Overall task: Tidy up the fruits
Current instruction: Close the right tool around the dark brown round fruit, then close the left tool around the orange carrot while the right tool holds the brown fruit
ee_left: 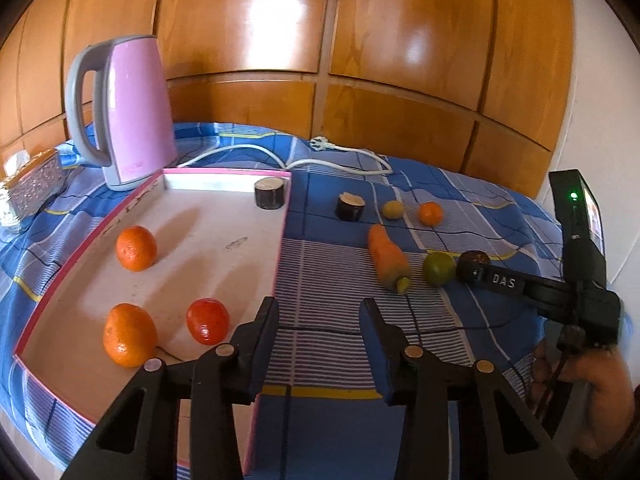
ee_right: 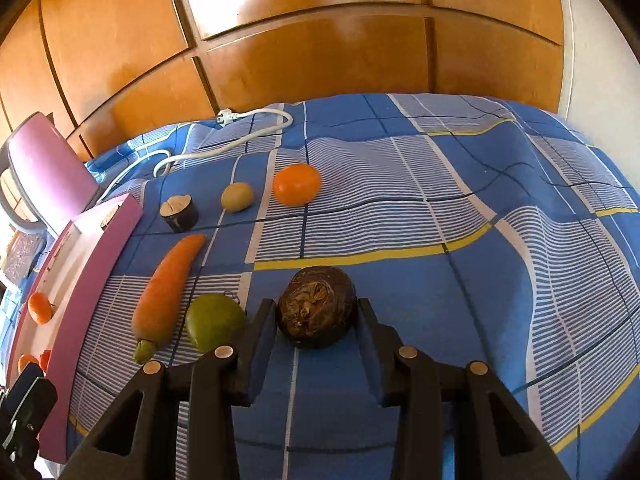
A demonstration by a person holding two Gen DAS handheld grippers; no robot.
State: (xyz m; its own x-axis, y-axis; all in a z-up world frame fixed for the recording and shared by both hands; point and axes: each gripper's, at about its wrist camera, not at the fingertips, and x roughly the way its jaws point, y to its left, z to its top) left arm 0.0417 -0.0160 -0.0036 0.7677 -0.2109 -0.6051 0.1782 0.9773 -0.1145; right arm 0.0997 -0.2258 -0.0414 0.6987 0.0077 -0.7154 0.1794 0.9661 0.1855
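Observation:
A pink-rimmed tray [ee_left: 224, 220] holds two oranges [ee_left: 136, 254] [ee_left: 129, 334], a red tomato [ee_left: 208, 321] and a dark cut chunk [ee_left: 272, 193]. On the blue cloth lie a carrot [ee_right: 166, 286], a green fruit [ee_right: 214, 322], a dark wrinkled fruit [ee_right: 316, 306], an orange [ee_right: 297, 184], a small yellow-green fruit [ee_right: 237, 197] and another dark chunk [ee_right: 179, 213]. My left gripper [ee_left: 319, 312] is open and empty above the tray's right edge. My right gripper [ee_right: 316, 312] is open, its fingers on both sides of the dark wrinkled fruit [ee_left: 473, 261].
A pink kettle [ee_left: 128, 116] stands behind the tray with its white cord [ee_left: 340, 160] trailing across the cloth. A silver patterned box [ee_left: 36, 184] sits at the far left. Wooden panels close the back. The cloth drops off at the right.

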